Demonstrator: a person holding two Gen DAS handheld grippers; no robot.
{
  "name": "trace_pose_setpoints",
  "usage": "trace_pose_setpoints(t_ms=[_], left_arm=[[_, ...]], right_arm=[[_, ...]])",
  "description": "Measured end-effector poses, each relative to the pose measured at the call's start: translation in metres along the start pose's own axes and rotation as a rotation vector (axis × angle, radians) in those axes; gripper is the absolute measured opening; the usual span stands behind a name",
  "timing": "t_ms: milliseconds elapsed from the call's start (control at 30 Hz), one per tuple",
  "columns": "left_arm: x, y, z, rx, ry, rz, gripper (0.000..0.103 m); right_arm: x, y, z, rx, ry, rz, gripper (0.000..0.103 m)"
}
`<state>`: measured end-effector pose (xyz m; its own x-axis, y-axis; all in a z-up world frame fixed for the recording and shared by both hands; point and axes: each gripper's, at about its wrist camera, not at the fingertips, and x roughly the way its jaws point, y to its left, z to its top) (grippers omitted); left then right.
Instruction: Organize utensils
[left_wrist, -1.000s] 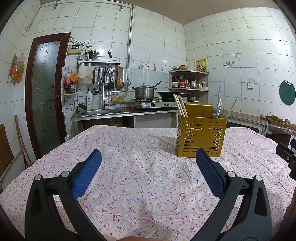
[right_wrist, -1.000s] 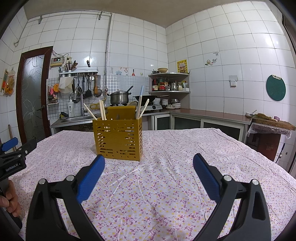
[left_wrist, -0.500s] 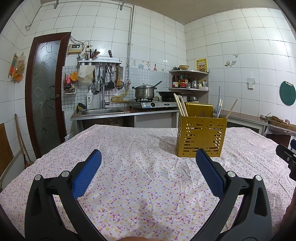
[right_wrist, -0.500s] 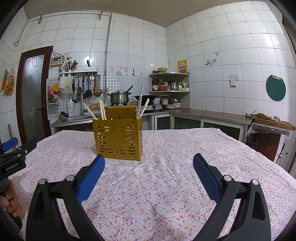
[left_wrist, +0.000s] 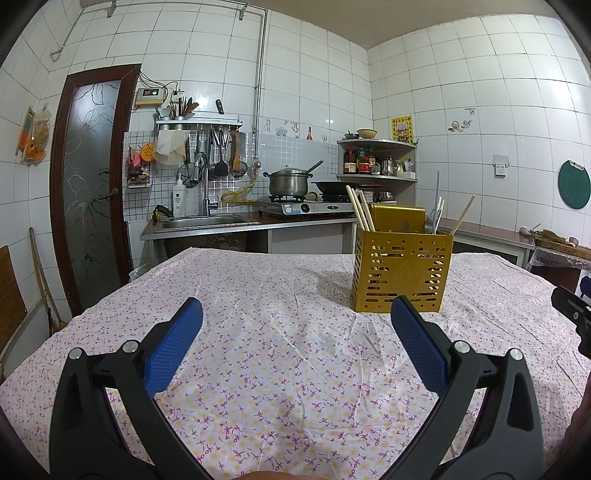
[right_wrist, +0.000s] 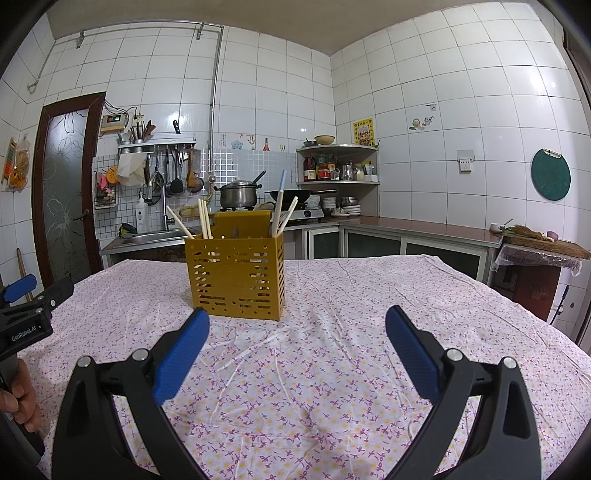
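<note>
Yellow utensil caddy (right_wrist: 236, 275): upright on floral tabletop (right_wrist: 332, 369), w/ chopsticks (right_wrist: 204, 218) inside. Left gripper (left_wrist: 295, 314), right gripper (right_wrist: 295, 317): fingers wide apart, empty, well short of caddy.

Perforated yellow plastic utensil caddy (right_wrist: 236, 275), semi-matt. Pale wooden chopsticks (right_wrist: 204, 218). Wrinkly floral cotton-ish tablecloth (right_wrist: 332, 332). Ribbed blue gripper pads (right_wrist: 181, 356), matt black plastic arms.

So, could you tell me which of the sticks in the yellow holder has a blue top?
The tallest stick, on the holder's right side; the others are plain pale wood.
</note>
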<state>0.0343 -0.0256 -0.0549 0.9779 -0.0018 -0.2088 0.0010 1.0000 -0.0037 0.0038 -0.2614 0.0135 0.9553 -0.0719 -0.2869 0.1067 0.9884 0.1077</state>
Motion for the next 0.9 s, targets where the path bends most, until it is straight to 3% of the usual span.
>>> trace_pose_setpoints(t_ms=[900], left_arm=[[-0.0002,-0.0033,-0.001,0.0,0.001,-0.004,0.098]], right_arm=[[0.0006,0.001,0.0015,-0.001,0.007,0.0,0.094]])
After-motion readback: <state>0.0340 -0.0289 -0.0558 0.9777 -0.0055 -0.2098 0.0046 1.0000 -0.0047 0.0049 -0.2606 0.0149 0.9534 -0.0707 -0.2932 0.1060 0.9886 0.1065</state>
